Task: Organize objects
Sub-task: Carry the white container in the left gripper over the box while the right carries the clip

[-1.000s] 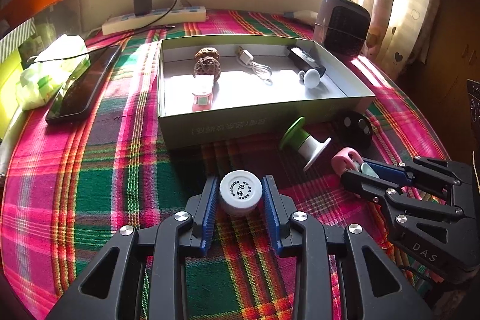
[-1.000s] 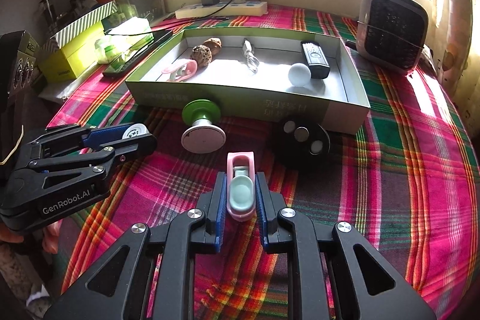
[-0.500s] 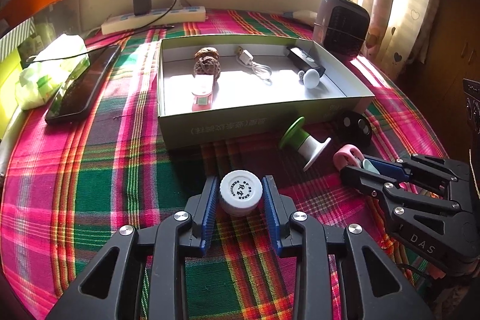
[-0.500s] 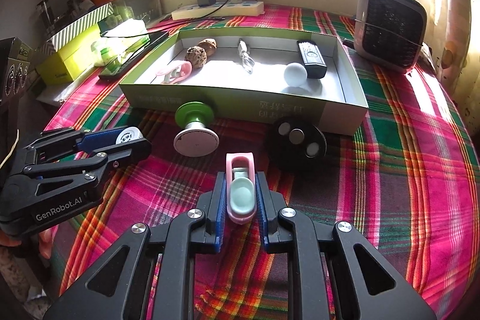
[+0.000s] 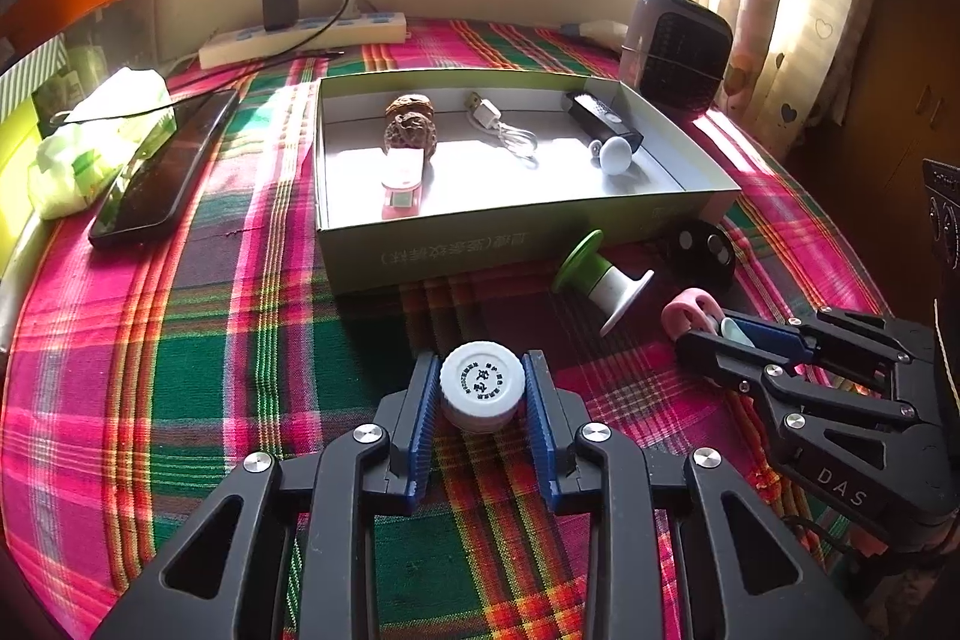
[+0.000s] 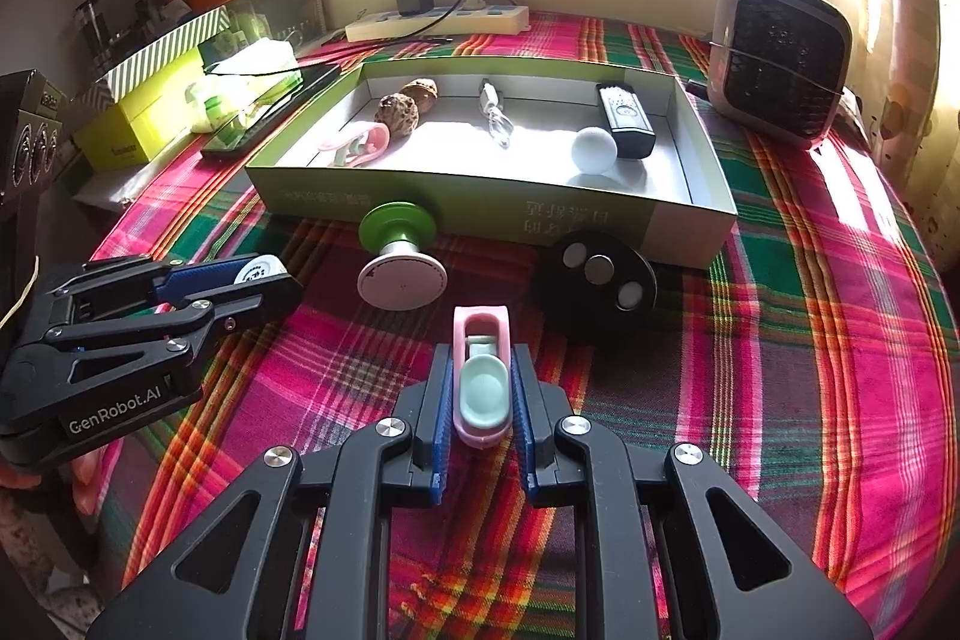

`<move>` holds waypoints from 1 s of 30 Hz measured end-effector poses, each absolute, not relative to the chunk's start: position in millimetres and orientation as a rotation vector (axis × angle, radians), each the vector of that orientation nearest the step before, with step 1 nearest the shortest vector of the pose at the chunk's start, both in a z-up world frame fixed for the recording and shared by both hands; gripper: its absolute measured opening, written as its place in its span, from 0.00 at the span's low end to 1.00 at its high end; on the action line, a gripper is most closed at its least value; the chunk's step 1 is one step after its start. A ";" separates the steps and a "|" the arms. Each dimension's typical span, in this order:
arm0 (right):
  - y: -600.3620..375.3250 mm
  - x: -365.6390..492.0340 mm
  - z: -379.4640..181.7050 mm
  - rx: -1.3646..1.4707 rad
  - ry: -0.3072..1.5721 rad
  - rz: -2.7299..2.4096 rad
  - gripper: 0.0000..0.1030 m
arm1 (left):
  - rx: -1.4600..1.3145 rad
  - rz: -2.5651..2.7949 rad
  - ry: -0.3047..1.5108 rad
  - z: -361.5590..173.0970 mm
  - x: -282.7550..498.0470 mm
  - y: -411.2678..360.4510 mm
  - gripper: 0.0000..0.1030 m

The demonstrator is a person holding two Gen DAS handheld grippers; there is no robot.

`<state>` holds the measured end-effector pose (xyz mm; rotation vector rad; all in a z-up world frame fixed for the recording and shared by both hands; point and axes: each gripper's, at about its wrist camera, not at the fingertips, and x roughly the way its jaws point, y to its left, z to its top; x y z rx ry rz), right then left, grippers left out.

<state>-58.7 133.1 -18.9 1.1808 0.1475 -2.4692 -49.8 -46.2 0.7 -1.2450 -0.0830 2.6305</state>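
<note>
My left gripper (image 5: 482,388) is shut on a small white bottle with a printed cap (image 5: 483,381), just above the plaid cloth. It also shows in the right wrist view (image 6: 264,274). My right gripper (image 6: 482,391) is shut on a pink clip with a mint insert (image 6: 482,376), seen in the left wrist view (image 5: 696,313) too. A shallow green box (image 6: 492,214) lies ahead and holds two walnuts (image 6: 397,106), a white cable (image 6: 495,115), a black remote (image 6: 624,118), a white ball (image 6: 594,149) and another pink clip (image 6: 360,143).
A green-and-white spool (image 6: 399,256) and a black round three-button fob (image 6: 594,283) lie in front of the box. A small heater (image 6: 777,52) stands at the back right. A phone (image 5: 165,166), tissues (image 5: 102,136) and a power strip (image 5: 303,37) sit to the left and behind.
Both grippers keep their hold. The right gripper with the pink clip has drawn back slightly from the box. The left gripper has barely moved.
</note>
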 end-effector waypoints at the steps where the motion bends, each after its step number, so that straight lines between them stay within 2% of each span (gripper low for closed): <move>1: 133.5 -58.4 -17.3 1.174 0.144 -2.474 0.18 | -1.242 2.628 -0.086 0.8 -49.9 -46.0 0.25; 16: 142.2 -71.0 18.9 1.074 0.084 -2.512 0.18 | -1.085 2.664 -0.083 47.3 -69.1 -38.0 0.25; 30: 147.6 -121.2 31.9 1.048 0.041 -2.540 0.18 | -1.059 2.693 -0.102 54.0 -117.6 -31.4 0.25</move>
